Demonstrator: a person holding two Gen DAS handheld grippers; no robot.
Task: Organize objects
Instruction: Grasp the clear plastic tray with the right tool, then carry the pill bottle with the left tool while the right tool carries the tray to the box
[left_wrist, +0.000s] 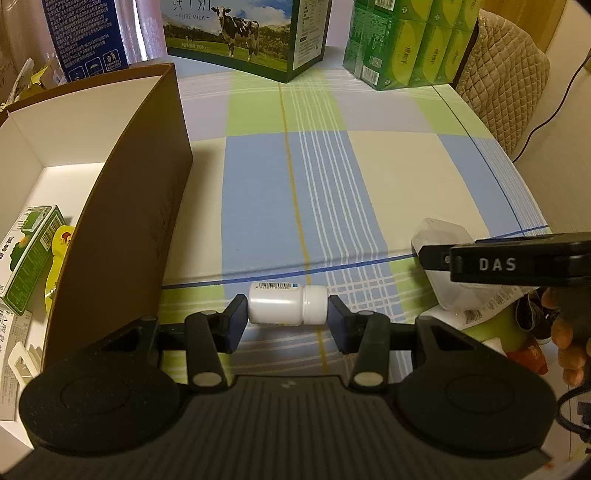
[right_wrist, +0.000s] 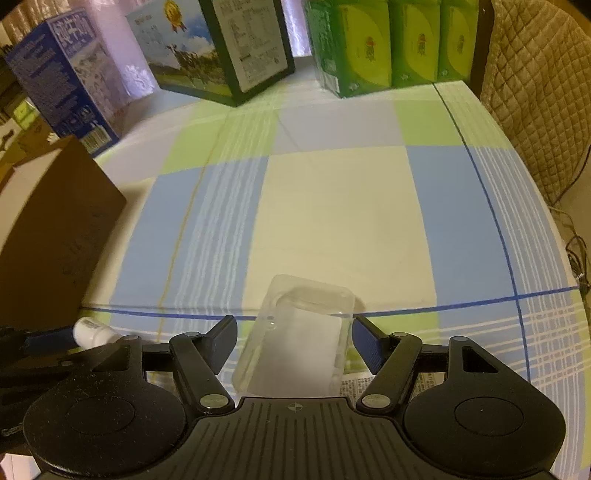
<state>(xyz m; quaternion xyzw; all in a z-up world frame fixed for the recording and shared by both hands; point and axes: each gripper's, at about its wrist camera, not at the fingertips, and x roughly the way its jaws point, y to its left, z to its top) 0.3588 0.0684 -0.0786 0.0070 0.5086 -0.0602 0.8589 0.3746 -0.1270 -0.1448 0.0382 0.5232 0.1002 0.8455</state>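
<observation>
Lying on its side on the checked tablecloth (left_wrist: 388, 173), a small white pill bottle (left_wrist: 287, 305) sat between the blue pads of the left gripper (left_wrist: 287, 321), base toward one pad and cap toward the other. The jaws stood close at both ends of the bottle, but whether they pressed it or merely flanked it could not be told from the left wrist view. The bottle rested just to the right of the open brown cardboard box (left_wrist: 122, 206), whose white interior already held a green carton (left_wrist: 26, 254) and a yellow packet (left_wrist: 61, 251).

Further right of the box, past the bottle, a clear plastic case (right_wrist: 301, 343) lay flat on the cloth between the fingers of the right gripper (right_wrist: 295, 343). Those jaws were spread around the case, a gap showing on the left side, while the right pad sat at or very near its edge. In the left wrist view the same case (left_wrist: 443, 251) appeared partly hidden behind the right gripper's black body, with a person's fingers (left_wrist: 569, 343) visible beneath it.

Beyond the box, at the far edge of the table, stood a blue carton (left_wrist: 85, 37), a milk carton printed with a cow (left_wrist: 243, 33) and a stack of green tissue packs (left_wrist: 410, 40). A quilted beige cover (left_wrist: 513, 85) draped a chair beside them.
</observation>
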